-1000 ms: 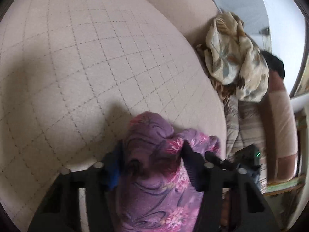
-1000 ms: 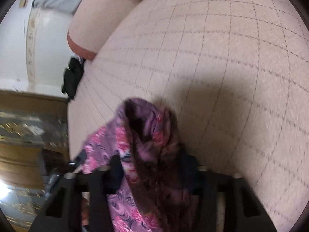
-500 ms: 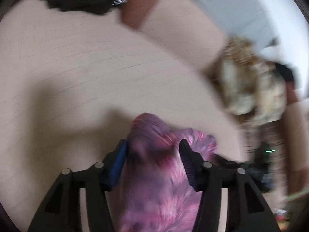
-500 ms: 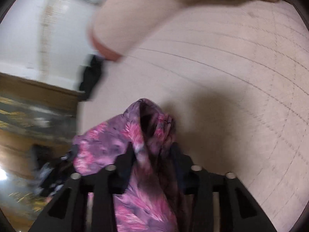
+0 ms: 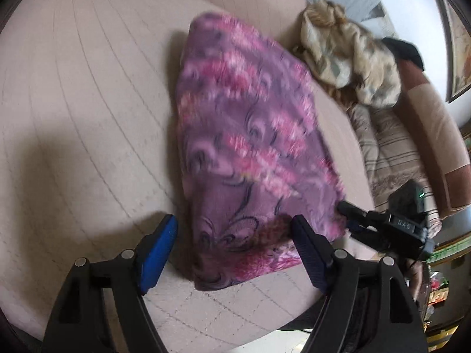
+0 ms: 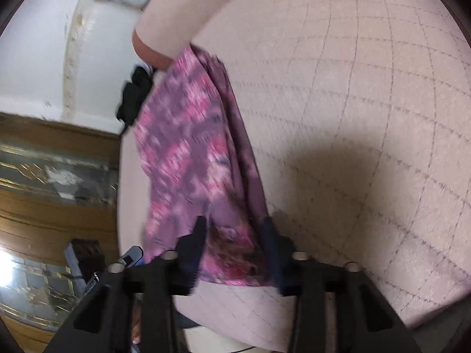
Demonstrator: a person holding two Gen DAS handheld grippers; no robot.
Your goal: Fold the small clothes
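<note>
On a beige quilted bed [image 5: 88, 94], a soft, light purple floral garment [image 5: 244, 135] is spread; left gripper [image 5: 235, 244] fingers are opened wide, right gripper [image 6: 232, 241] fingers are pinched on its near edge.

Bare cushion [image 5: 88, 103] left of purple cloth [image 5: 244, 135]; clothes pile [image 5: 350, 64] blocks far right.
</note>
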